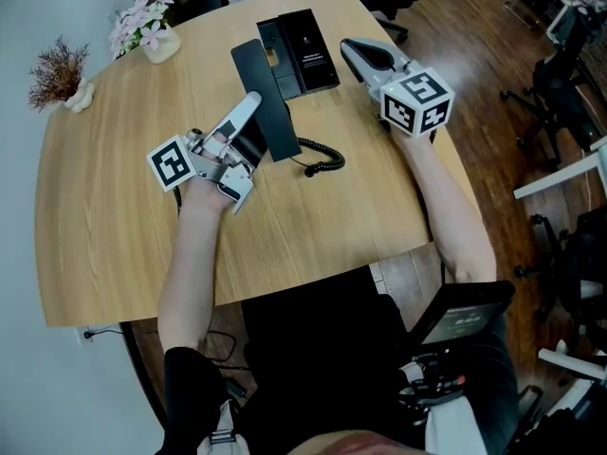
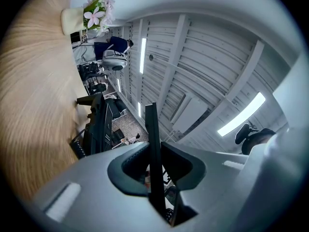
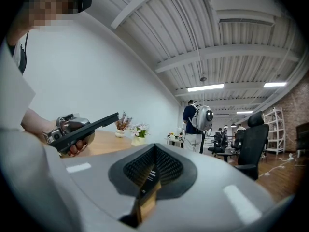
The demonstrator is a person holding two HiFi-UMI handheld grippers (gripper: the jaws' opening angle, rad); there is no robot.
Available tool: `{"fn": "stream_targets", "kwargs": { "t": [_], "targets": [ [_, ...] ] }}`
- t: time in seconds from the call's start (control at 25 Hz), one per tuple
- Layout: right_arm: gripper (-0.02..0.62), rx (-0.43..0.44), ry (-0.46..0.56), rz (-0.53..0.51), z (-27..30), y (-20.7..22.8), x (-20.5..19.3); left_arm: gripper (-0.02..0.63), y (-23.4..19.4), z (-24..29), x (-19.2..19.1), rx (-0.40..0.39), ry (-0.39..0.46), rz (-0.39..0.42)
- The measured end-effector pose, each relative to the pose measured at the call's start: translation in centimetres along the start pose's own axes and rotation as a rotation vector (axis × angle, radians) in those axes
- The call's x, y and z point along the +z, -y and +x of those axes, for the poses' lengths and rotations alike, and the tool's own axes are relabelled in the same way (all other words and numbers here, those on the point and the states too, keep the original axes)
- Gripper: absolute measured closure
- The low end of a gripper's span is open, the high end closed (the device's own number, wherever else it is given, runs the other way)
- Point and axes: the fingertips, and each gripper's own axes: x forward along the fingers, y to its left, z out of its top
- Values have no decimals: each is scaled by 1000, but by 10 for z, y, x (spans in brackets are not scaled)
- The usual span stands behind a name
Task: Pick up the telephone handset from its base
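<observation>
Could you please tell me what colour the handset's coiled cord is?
The cord is black. The head view shows it best.

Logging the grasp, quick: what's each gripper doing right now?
Left gripper: closed on the handset.
Right gripper: closed, holding nothing.

A: Where is the telephone handset (image 1: 273,119)?
B: Between the jaws of the left claw (image 1: 248,107), raised off the bench (image 1: 114,216) and reaching ahead of the claw.
A: And the telephone base (image 1: 302,50)?
B: On the bench, ahead of the left claw and just left of the right claw (image 1: 349,47). The coiled cord (image 1: 321,157) lies right of the left claw.
A: Farther off?
B: A flower pot (image 1: 152,36) stands well ahead and left of the left claw, near the bench's far edge. A dried sprig (image 1: 62,76) is left of the pot.
</observation>
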Motion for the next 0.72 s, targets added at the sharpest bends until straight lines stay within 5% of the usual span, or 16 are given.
{"fn": "stream_targets", "kwargs": {
  "t": [0.72],
  "targets": [
    [595, 13, -7, -16, 7, -3, 2, 525, 1, 1, 2, -7, -7, 25]
  ]
}}
